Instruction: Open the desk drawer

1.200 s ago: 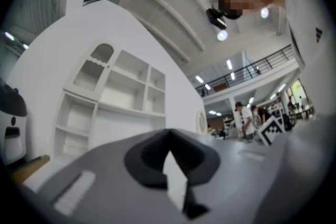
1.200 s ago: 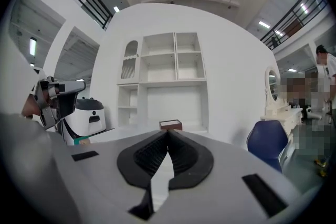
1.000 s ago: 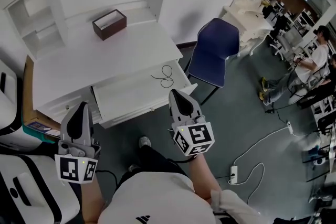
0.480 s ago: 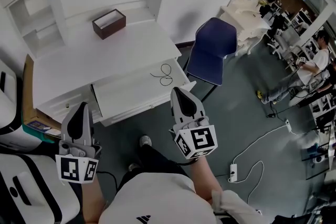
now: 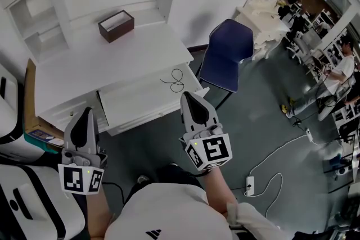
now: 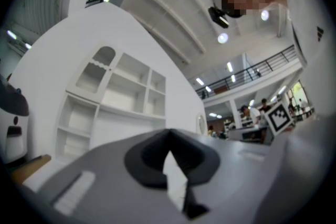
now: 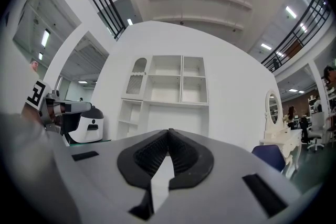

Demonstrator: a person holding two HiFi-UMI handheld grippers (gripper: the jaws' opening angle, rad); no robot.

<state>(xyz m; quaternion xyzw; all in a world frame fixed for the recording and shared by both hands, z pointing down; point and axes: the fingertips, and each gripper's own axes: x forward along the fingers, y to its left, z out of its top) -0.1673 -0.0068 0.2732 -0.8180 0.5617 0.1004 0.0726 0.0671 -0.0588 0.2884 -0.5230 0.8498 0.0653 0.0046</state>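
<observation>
In the head view a white desk (image 5: pixel 107 62) with a shelf hutch has a wide shallow drawer (image 5: pixel 140 104) standing out from under its top. A looped black cable (image 5: pixel 177 81) lies on the drawer's right part. My right gripper (image 5: pixel 188 99) is shut and empty, just off the drawer's front right corner and apart from it. My left gripper (image 5: pixel 84 116) is shut and empty too, in front of the desk's left drawer block. In the left gripper view the left gripper (image 6: pixel 169 131) faces the hutch. The right gripper view has the right gripper (image 7: pixel 169 130) facing those shelves too.
A brown open box (image 5: pixel 116 25) sits on the desk top. A blue chair (image 5: pixel 226 53) stands right of the desk, with a white vanity (image 5: pixel 270 3) behind it. A power strip (image 5: pixel 250 185) and its cord lie on the floor. A white machine (image 5: pixel 14 121) stands at left.
My right gripper has lifted slightly, still shut. The shoe seen below the drawer is no longer in view. The left gripper has kept still.
</observation>
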